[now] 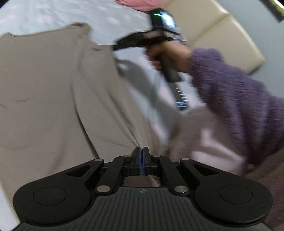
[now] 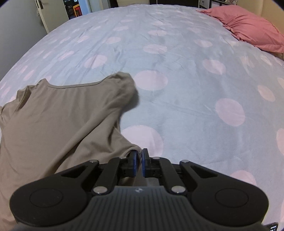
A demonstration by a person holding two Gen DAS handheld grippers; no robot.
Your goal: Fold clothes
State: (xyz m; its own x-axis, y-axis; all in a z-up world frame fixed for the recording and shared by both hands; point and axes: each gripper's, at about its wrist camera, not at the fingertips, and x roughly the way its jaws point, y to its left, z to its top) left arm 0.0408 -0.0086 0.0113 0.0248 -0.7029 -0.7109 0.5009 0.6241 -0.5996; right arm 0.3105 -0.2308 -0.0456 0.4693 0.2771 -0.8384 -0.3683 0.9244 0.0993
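A taupe garment (image 1: 53, 88) lies partly lifted over the bed, its folds running down to my left gripper (image 1: 141, 151), which is shut on a bunched edge of it. In the left wrist view my right gripper (image 1: 116, 45) pinches another edge of the garment higher up, held by a hand (image 1: 170, 55) in a purple sleeve (image 1: 230, 92). In the right wrist view the garment (image 2: 62, 115) spreads to the left, one rounded end resting on the bed, and my right gripper (image 2: 139, 156) is shut on a corner of the cloth.
The bed cover (image 2: 186, 88) is light blue with pink dots and stretches wide to the right and far side. A pink pillow (image 2: 252, 30) lies at the far right. A beige padded headboard (image 1: 213, 32) stands behind the hand. A doorway (image 2: 74, 8) shows far left.
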